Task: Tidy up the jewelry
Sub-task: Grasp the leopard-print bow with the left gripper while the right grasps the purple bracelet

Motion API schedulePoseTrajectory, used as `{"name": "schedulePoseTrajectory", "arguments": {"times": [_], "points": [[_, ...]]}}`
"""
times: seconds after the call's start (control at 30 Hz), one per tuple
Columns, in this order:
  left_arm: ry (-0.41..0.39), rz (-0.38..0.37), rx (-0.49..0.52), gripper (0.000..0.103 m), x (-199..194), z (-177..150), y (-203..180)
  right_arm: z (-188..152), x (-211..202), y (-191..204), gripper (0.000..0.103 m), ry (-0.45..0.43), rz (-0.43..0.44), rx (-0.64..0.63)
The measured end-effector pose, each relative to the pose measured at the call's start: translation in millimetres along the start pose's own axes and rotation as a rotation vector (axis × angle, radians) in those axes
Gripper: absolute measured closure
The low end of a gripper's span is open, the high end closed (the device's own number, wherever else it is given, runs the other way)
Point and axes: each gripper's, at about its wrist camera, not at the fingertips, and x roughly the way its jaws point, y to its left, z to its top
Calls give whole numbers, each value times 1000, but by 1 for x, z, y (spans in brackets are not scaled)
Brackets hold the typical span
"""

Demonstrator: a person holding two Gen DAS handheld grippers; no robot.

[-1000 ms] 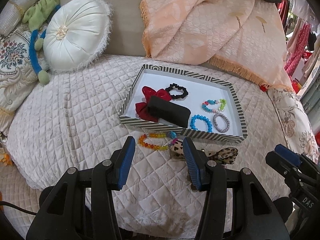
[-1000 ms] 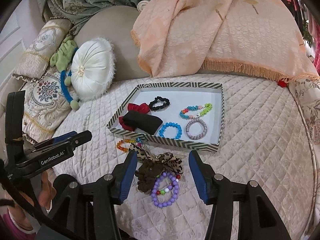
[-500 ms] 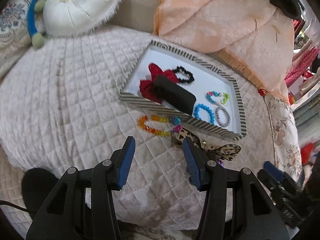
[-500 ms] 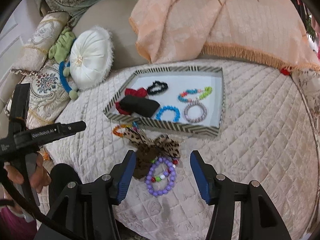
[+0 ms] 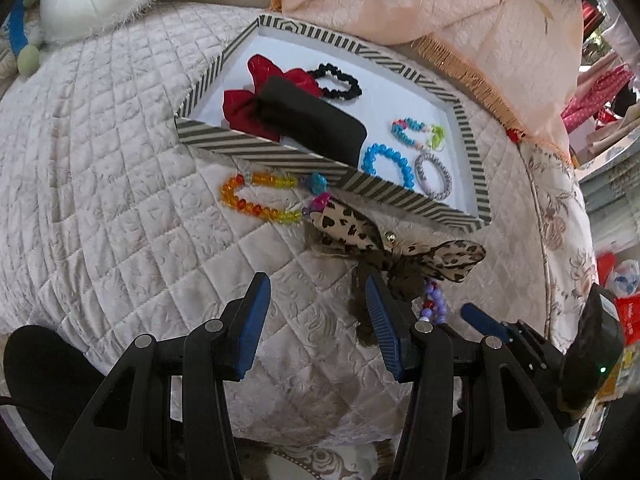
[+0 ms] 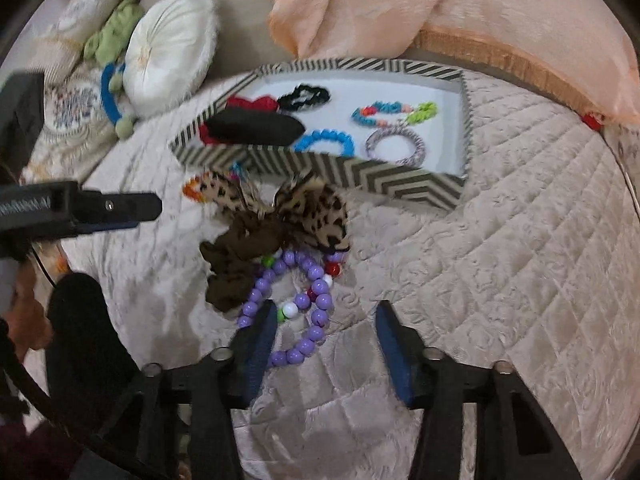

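Both grippers are dropping closer since 1 second ago; right gripper point(image 6: 324, 320) and left gripper point(image 5: 316, 300) (both released, empty) are approaching the purple bracelet point(image 6: 304, 304); it needs straddling, then moving into the tray point(image 6: 400, 180).

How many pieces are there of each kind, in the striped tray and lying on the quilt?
Beaded bracelets: 4 (blue, multicolour, orange-yellow, purple)
Scrunchies and elastics: 3 (black, grey, brown)
Bows: 2 (red, leopard)
Black pouch: 1
Total: 10

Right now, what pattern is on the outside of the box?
Black-and-cream chevron stripes on the shallow cardboard box, clearest in the right wrist view.
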Motion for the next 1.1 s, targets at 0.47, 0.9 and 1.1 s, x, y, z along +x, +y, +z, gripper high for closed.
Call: {"name": "schedulePoseTrajectory", "arguments": {"times": [0.47, 0.9, 1.1], "points": [[69, -27, 71, 52, 34, -4, -25, -11, -15, -61, 91, -14, -99, 42], [60, -20, 81, 90, 59, -6, -28, -11, -12, -65, 94, -88, 37, 126], [-7, -44, 104, 92, 30, -6, -30, 2, -43, -53, 94, -156, 87, 115]]}}
